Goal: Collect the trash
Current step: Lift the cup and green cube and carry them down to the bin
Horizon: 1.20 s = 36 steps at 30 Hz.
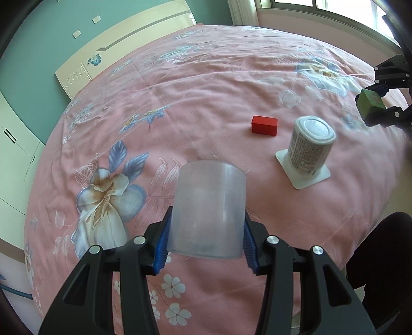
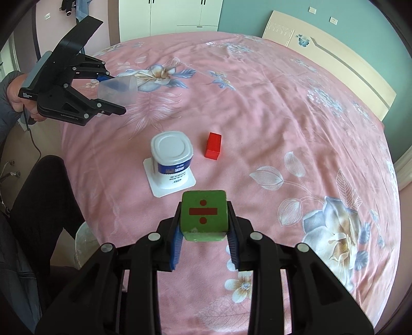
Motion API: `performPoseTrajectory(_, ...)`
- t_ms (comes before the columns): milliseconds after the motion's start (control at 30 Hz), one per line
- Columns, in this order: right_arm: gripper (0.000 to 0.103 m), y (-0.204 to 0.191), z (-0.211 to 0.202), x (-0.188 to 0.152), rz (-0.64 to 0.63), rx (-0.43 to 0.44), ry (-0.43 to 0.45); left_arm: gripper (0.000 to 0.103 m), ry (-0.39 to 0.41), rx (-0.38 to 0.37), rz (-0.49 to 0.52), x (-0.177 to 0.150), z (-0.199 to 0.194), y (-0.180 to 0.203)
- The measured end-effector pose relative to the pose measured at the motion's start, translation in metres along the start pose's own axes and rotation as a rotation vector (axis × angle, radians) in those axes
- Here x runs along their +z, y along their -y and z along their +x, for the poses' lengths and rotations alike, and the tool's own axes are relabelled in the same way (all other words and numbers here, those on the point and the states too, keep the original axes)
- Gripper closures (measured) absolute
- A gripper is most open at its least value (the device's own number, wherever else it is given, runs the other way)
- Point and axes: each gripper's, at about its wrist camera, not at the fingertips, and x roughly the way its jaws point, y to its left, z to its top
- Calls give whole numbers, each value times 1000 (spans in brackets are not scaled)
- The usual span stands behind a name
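Observation:
My left gripper is shut on a clear plastic cup and holds it above the pink floral bedspread; it also shows in the right wrist view with the cup. My right gripper is shut on a green cube with a red division sign; it also shows at the right edge of the left wrist view. An upside-down white yogurt cup stands on the bed, with a small red block beside it.
A cream headboard and teal wall lie beyond the bed. White wardrobes stand at the far side. A person's dark-trousered leg and a plastic-lined bin are at the bed's near left edge.

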Motion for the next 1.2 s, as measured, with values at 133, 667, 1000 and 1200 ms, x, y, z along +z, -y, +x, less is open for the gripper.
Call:
performPoseTrajectory(133,72,-22,-13,-12,-9,9,6,53,3,4,9,-16,-16,12)
performPoseTrajectory(667,72,-101,-46,-51,-89,61,0,53,12,-32,90,-76,-62,58)
performPoseTrajectory(1000,72,-151,-44,-71,-165,114,-28,53,-11,-80,147,-116,-65,92)
performPoseTrajectory(1200,72,-174,-26,-83,-189,156,-56,53,-39,-115,156,-136,-57,110)
